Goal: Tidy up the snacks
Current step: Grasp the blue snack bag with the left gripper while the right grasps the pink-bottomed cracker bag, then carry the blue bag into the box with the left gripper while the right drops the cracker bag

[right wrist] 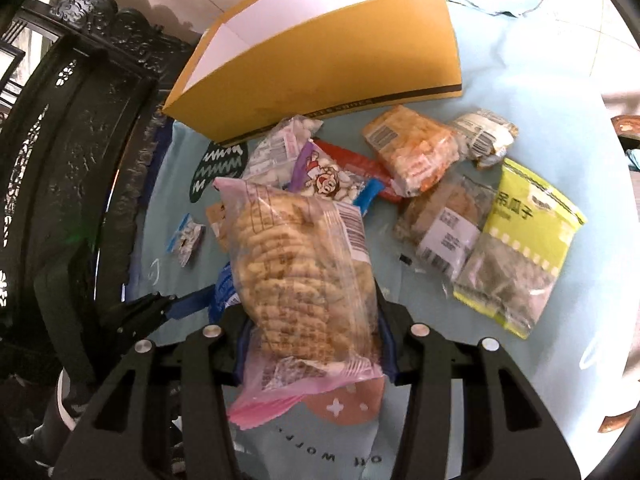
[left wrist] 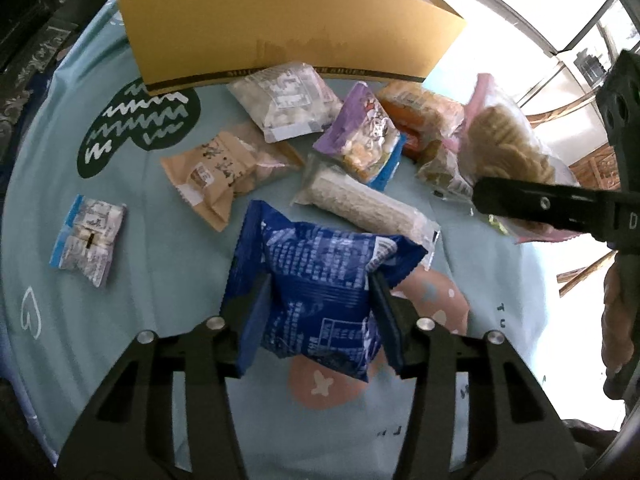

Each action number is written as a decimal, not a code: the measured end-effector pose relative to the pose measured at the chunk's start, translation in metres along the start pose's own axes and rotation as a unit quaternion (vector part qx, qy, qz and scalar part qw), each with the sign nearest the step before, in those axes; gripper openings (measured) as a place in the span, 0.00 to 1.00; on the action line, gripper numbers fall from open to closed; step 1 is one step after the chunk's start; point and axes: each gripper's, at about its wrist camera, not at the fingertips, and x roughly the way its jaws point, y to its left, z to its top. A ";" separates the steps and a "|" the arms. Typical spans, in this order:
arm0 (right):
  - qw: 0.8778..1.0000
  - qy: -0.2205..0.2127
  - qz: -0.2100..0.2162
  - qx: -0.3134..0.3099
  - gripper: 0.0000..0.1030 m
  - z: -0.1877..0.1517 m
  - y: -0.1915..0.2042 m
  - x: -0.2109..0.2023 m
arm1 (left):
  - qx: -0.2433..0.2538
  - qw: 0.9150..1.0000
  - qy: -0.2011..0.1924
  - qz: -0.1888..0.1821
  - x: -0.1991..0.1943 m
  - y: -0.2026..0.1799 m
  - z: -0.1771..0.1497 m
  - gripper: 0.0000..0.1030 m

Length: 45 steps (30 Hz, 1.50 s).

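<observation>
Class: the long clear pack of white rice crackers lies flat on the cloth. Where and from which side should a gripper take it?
Grip the long rice-cracker pack across its narrow middle, coming from above, fingers on its two long sides. It lies flat and elongated; the ends are only thin sealed film.

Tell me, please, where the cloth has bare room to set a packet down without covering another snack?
Bare cloth lies left of the tan packet, between the dark wavy print and the small blue-edged packet. Another free patch sits below the yellow-green bag. The middle, in front of the cardboard box, is crowded.
</observation>
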 end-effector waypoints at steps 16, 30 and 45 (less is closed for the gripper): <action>0.999 -0.036 0.030 -0.012 0.48 0.001 0.011 -0.040 | 0.000 0.999 -0.047 -0.012 -0.043 -0.003 0.014 0.46; 0.986 -0.145 -0.014 -0.081 0.48 0.084 0.051 -0.094 | 0.004 0.984 -0.177 0.000 -0.129 -0.008 0.115 0.36; 0.985 -0.159 -0.050 -0.050 0.48 0.206 0.024 -0.017 | 0.025 0.988 -0.150 0.038 -0.063 -0.003 0.205 0.84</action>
